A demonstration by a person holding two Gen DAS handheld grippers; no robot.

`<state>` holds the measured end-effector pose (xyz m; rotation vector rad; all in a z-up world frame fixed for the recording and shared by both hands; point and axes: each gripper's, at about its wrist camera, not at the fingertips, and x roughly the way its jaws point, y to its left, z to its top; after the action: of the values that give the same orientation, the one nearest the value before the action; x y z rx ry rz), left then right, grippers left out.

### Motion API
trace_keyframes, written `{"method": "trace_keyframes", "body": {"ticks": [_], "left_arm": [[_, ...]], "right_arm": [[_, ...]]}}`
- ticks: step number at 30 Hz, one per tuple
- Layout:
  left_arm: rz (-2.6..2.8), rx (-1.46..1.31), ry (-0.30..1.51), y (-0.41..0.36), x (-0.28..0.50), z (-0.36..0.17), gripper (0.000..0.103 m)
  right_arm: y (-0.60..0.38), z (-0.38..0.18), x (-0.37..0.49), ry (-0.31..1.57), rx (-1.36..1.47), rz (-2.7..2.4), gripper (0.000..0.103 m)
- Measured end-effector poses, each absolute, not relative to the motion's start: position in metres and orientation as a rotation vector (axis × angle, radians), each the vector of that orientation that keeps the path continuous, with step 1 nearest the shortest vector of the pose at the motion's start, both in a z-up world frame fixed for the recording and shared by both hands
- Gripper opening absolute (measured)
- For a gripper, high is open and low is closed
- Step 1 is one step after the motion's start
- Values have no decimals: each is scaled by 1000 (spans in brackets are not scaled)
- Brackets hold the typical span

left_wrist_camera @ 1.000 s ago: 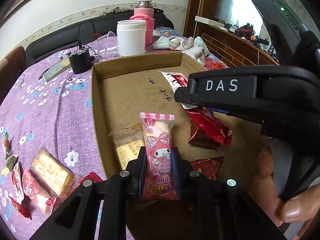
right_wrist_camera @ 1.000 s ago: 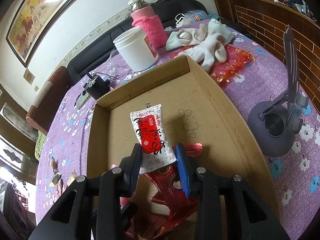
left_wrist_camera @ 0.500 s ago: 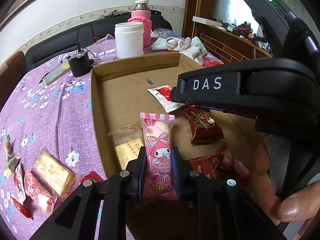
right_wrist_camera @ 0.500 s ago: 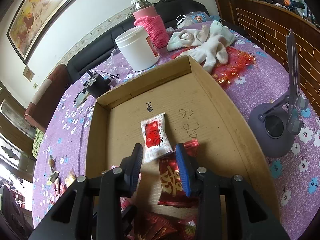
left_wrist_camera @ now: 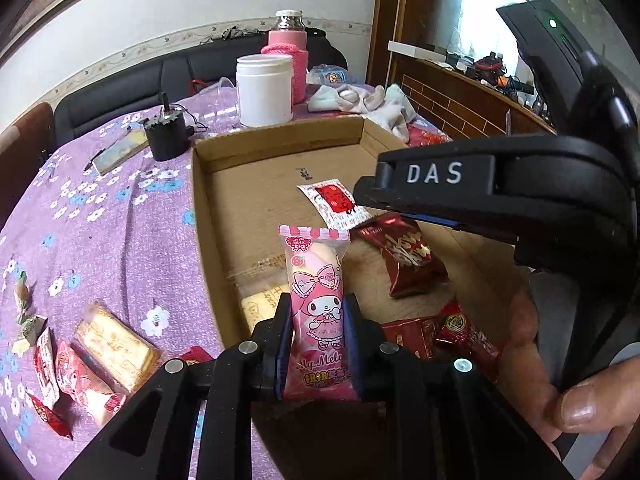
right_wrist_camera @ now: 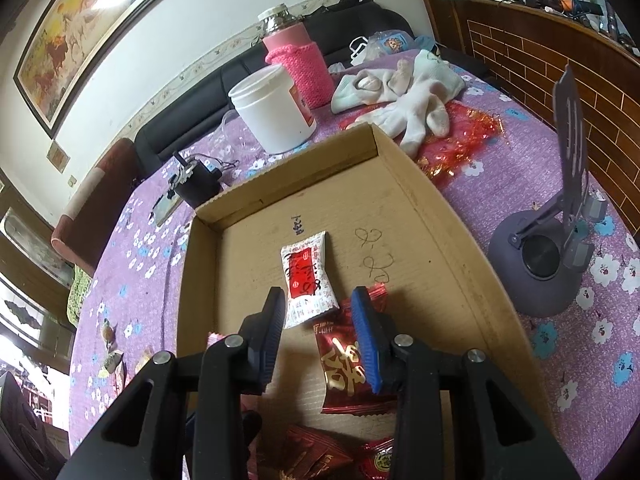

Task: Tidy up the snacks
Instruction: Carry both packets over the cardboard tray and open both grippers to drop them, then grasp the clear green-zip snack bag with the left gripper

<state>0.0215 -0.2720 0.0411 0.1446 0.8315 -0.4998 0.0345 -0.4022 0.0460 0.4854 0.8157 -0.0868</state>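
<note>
Now that the white-and-red sachet (right_wrist_camera: 307, 278) lies flat on the floor of the cardboard box (right_wrist_camera: 448, 216), no longer pinched as it was a second ago, the right gripper (right_wrist_camera: 318, 322) hangs just above it with its jaws apart and nothing between the pads; that snack counts as delivered, toward the middle of the box, its near edge touching or overlapping a dark red packet (right_wrist_camera: 352, 364). The left gripper (left_wrist_camera: 318, 344) stays clamped on the pink cartoon-character snack (left_wrist_camera: 318, 308), held upright over the near left part of the box, above a clear-wrapped biscuit (left_wrist_camera: 260, 300) that already lies inside; it has not been let go yet. More red packets (left_wrist_camera: 448, 336) sit at the near side of the box, though how many is hard to tell behind the tool. Left of the box, on the purple cloth (left_wrist_camera: 100, 220), several snacks (left_wrist_camera: 112, 344) wait, so the sorting looks well short of finished.
</note>
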Motion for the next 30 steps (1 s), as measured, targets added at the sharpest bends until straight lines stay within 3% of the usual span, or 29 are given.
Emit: {"method": "trace_keyframes", "body": {"ticks": [30], "left_arm": [[-431,25,822,-223,35,90,25]], "right_arm": [[-392,68,23,703,442,-89,37]]}}
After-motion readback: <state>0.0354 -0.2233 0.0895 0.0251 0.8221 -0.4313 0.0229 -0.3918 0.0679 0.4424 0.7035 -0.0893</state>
